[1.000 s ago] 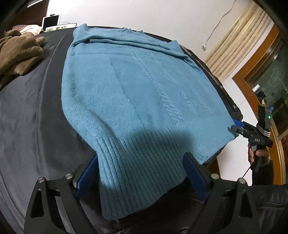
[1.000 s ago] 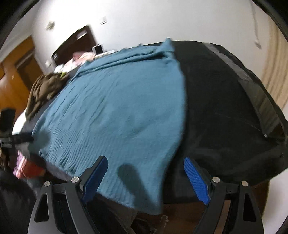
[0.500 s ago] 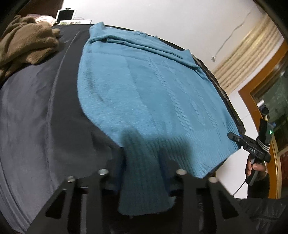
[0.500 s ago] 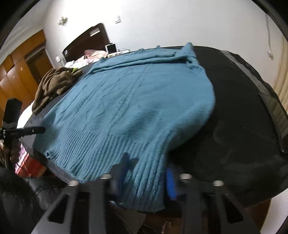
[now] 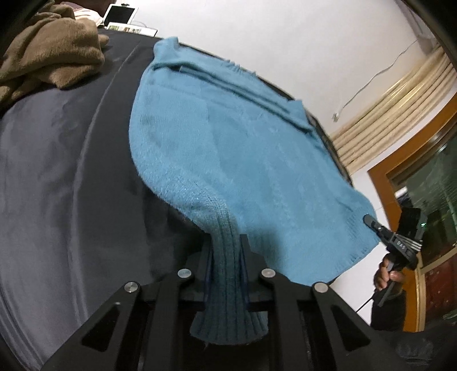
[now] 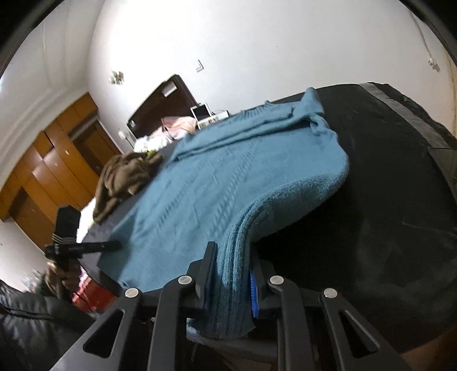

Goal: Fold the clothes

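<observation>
Both tongs, spread wide a second ago, now clench on the ribbed hem of the blue sweater (image 5: pixel 237 159), each lifting a bunched corner off the dark bed cover (image 5: pixel 65 177). Left tongs (image 5: pixel 227 265) pinch one hem corner; right tongs (image 6: pixel 232 274) pinch the other, blue pads pressed into the knit. Between the corners the sweater lies spread flat across the bed, sleeves folded over its far end.

Only the left wrist view shows the curtain (image 5: pixel 391 114), the wooden window frame (image 5: pixel 405 159) and a white cable on the wall. Only the right wrist view shows the wooden wardrobe doors (image 6: pixel 42 182), the dark headboard (image 6: pixel 162 105) and pink bedding. Each view catches the opposite tongs and the hand holding them at the hem's far corner. A brown garment (image 5: pixel 48 48) lies heaped on the bed beside the sweater; a white tablet-like device (image 5: pixel 120 14) stands beyond it
</observation>
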`<state>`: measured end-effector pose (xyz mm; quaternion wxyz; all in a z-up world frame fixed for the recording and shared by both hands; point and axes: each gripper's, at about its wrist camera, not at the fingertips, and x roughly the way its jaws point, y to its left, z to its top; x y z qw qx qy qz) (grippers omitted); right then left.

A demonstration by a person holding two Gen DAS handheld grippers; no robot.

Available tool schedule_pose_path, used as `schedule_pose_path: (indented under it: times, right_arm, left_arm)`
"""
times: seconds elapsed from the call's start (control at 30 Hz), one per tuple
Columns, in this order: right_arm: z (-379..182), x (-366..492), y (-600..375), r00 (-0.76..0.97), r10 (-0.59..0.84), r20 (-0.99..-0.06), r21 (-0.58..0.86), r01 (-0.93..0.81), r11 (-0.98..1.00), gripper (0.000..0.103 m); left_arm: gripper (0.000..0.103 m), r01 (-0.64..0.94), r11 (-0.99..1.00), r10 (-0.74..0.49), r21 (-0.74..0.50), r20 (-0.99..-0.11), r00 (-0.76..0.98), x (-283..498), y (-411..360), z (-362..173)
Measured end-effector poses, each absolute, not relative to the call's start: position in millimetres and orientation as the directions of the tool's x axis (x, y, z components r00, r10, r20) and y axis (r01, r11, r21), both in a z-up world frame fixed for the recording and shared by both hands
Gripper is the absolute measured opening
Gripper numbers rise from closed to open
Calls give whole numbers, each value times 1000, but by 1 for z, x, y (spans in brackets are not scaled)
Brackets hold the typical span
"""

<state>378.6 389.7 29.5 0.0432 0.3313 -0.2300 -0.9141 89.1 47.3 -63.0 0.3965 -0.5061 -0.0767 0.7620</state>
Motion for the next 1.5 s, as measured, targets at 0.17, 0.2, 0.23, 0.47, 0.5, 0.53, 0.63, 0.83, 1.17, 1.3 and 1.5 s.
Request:
schedule_pose_path:
  times: [0.17,0.2,0.23,0.47,0.5,0.53,0.63,0.83,1.17,1.3,1.5]
  right_arm:
    - [48,369,397,-810,-254,-528,483,-41,-874,21]
    - [53,367,400,-820,-256,-512,490,-34,-871,21]
    - [57,365,402,-827,-257,-500,496,-30,-868,21]
    - [87,345,416,-871,-221,-439,488,-25,-872,21]
    - [93,341,419,-877,-215,-430,486,-24,-874,21]
    - [97,338,422,-882,-211,-421,484,-23,-875,21]
    - [113,322,431,-899,-189,-395,478,-26,-878,21]
    - [138,275,451,-917,-136,-375,458,-56,-887,21]
    - [147,176,486,-909,-44,-413,433,-154,-888,21]
    - [139,140,502,-895,-11,-447,427,-202,-881,21]
    - [107,90,529,-857,22,-515,447,-290,-846,20]
  left_arm:
    - [17,-538,-643,730,-545,-648,-216,80,42,-38]
    - [17,-542,-637,739,-547,-635,-228,78,41,-31]
    - [17,-547,-634,743,-546,-625,-237,75,41,-26]
    - [17,-570,-618,771,-542,-561,-301,49,47,8]
    - [17,-572,-615,774,-542,-554,-307,45,49,12]
    - [17,-574,-613,777,-544,-545,-313,40,51,17]
    - [17,-573,-612,783,-546,-521,-340,23,57,31]
    - [17,-563,-617,784,-550,-487,-384,-23,75,54]
    - [17,-515,-656,754,-552,-511,-413,-121,122,59]
    - [17,-481,-680,732,-553,-548,-405,-161,143,42]
    - [17,-438,-719,693,-541,-614,-379,-207,173,8]
